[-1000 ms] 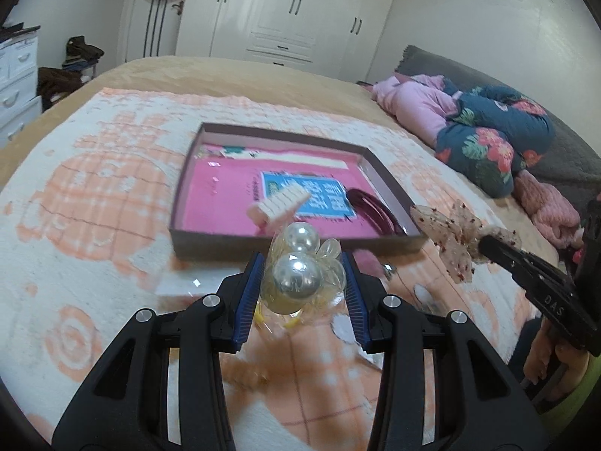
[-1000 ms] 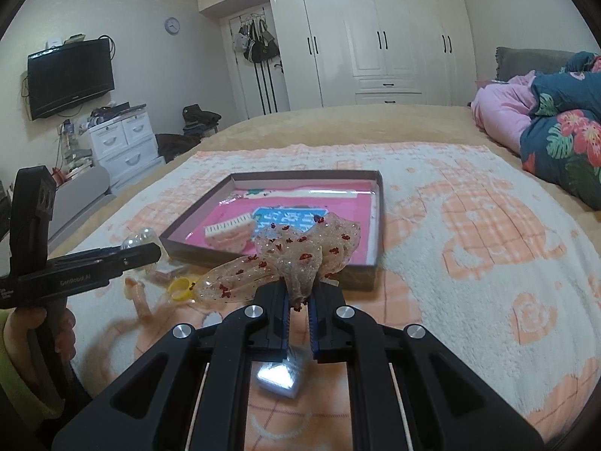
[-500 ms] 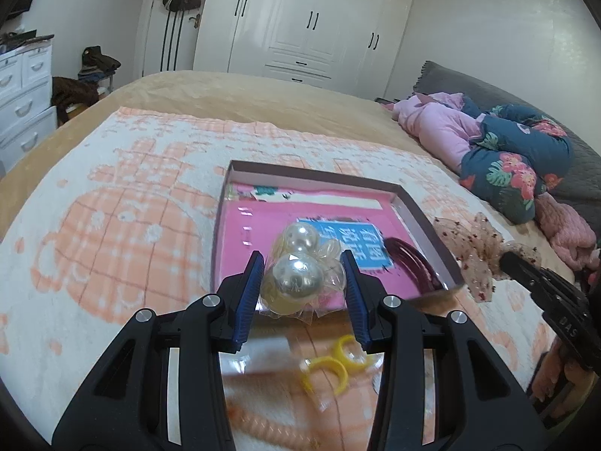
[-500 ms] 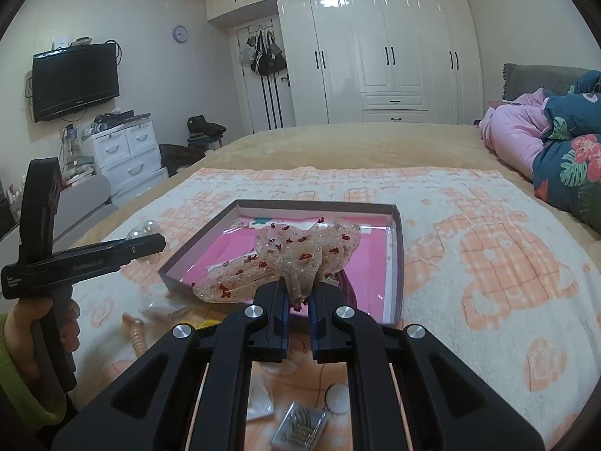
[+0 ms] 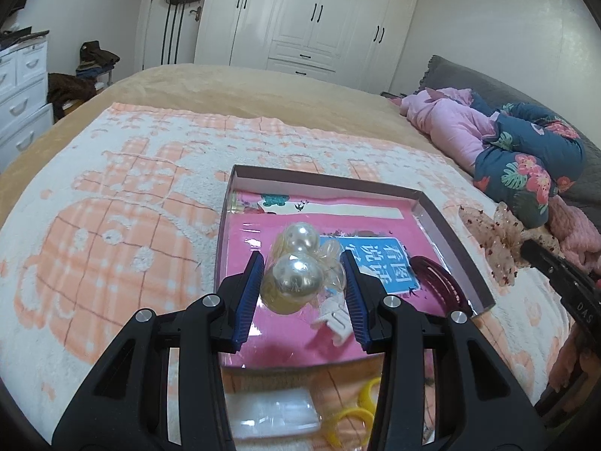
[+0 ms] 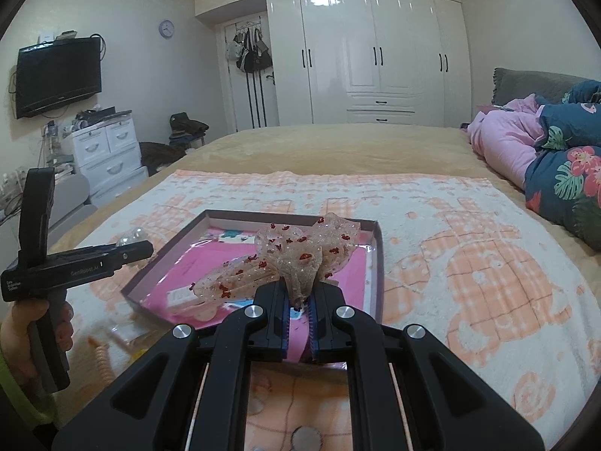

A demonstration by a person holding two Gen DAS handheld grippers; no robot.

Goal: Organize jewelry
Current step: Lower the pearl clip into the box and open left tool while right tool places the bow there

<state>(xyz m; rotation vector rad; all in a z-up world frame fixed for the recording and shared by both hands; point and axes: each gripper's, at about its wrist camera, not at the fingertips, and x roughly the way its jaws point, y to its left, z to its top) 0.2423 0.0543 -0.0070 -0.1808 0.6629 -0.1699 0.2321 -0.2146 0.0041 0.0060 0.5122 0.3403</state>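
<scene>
Pearl clip [image 5: 296, 278], bow [image 6: 300, 259] now over tray [image 5: 450, 248]

- The shallow box [image 5: 452, 233] sits mid-frame in the left wrist view; its low walls are the only barrier around the pink floor.
- Inside, the upper left of the pink floor lies bare; a dark red hair hoop [image 5: 439, 280] crowds the right wall and a white clip [image 5: 334, 317] lies near the front.
- The blanket [image 5: 112, 233] left of the box is open.
- Below the box, yellow rings [image 5: 353, 413] and a clear packet [image 5: 274, 409] clutter the bottom of the frame.

yellow rings [image 5: 351, 415] (blurred), comb [image 5: 332, 317] half-hidden
</scene>
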